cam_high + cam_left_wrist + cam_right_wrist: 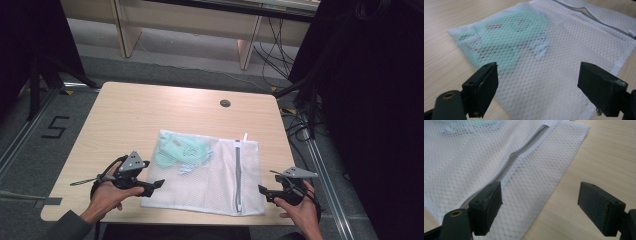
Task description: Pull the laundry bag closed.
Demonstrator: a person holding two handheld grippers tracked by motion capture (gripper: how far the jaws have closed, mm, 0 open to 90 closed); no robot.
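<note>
Grippers point(159, 184) point(262, 190) over wooden table point(130, 115)

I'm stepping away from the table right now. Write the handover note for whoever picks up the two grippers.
Left gripper: open, holds nothing, at the near left edge of the mesh laundry bag.
Right gripper: open, holds nothing, at the bag's near right corner, close to the zipper.
Bag lies flat on the table; mint-green garment sits inside at the far left.
Done: garment is in the bag.
Left: whether the zipper is fully closed cannot be told; check it, and grip the bag, since neither gripper's fingers press on it.
</note>
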